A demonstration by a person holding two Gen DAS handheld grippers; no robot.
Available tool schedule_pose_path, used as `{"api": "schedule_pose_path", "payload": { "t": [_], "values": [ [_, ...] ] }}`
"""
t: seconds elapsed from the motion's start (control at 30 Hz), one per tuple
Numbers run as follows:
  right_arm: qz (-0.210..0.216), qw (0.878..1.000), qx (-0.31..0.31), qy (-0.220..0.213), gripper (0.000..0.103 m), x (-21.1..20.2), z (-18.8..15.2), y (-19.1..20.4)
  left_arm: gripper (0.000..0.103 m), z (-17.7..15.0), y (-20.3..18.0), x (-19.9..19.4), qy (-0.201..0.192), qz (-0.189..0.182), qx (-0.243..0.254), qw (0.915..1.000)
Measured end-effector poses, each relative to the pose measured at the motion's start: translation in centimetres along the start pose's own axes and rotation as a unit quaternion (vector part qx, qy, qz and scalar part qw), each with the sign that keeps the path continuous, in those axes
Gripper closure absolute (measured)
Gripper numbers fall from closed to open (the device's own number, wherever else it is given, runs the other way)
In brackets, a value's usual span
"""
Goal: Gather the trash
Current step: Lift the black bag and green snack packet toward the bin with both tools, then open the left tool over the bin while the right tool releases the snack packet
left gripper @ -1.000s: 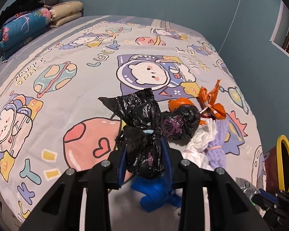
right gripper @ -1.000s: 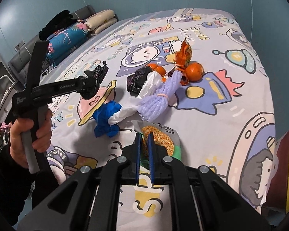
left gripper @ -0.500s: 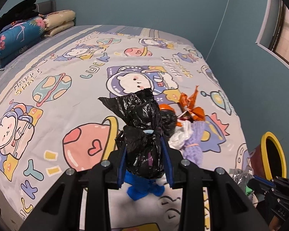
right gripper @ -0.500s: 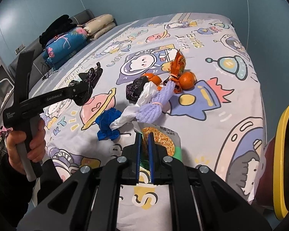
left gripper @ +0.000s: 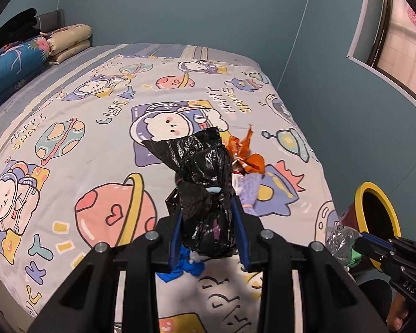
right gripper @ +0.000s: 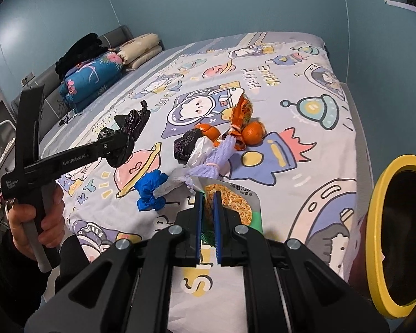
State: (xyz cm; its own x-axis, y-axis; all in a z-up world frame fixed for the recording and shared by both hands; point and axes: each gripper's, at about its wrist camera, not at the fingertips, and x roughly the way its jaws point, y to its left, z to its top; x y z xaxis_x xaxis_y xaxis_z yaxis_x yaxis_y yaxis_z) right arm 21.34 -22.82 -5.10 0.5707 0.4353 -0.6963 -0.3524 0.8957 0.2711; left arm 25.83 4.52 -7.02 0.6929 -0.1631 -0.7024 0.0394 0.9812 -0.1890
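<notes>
My left gripper (left gripper: 208, 216) is shut on a black plastic bag (left gripper: 205, 183) and holds it above the bed; it also shows in the right wrist view (right gripper: 116, 149). My right gripper (right gripper: 208, 208) is shut on a green noodle snack packet (right gripper: 233, 202), lifted over the bed's near edge. More trash lies in a pile on the bed: a blue bag (right gripper: 149, 191), a white bag (right gripper: 199, 149), purple foam netting (right gripper: 216, 161), a dark bag (right gripper: 185, 144), an orange wrapper (right gripper: 242, 111) and orange peel (right gripper: 253, 131). A red bin with a yellow rim (right gripper: 374, 222) stands at the right.
The bed has a cartoon space-print sheet (left gripper: 97, 127). Folded quilts and pillows (right gripper: 97, 75) lie at the head. Blue walls close in behind and to the right. A window (left gripper: 402, 41) is on the right wall.
Both grippers have lifted and pulled back toward the bed's near edge with their loads. The yellow-rimmed bin has come further into view at the right.
</notes>
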Motion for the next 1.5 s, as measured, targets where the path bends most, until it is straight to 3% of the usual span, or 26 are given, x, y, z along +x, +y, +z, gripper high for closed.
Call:
{"api": "schedule_pose_path", "payload": {
  "t": [0.93,1.5],
  "values": [
    [-0.032,0.997,0.046,-0.045,0.096,-4.9,0.5,-6.6,0.072,0.4,-10.1,0.1,0.004,-0.064,0.067,0.9957],
    [-0.084,0.987,0.106,-0.083,0.096,-9.5,-0.2,-14.6,0.072,0.0,-19.1,1.6,0.020,-0.112,0.128,0.9852]
  ]
}}
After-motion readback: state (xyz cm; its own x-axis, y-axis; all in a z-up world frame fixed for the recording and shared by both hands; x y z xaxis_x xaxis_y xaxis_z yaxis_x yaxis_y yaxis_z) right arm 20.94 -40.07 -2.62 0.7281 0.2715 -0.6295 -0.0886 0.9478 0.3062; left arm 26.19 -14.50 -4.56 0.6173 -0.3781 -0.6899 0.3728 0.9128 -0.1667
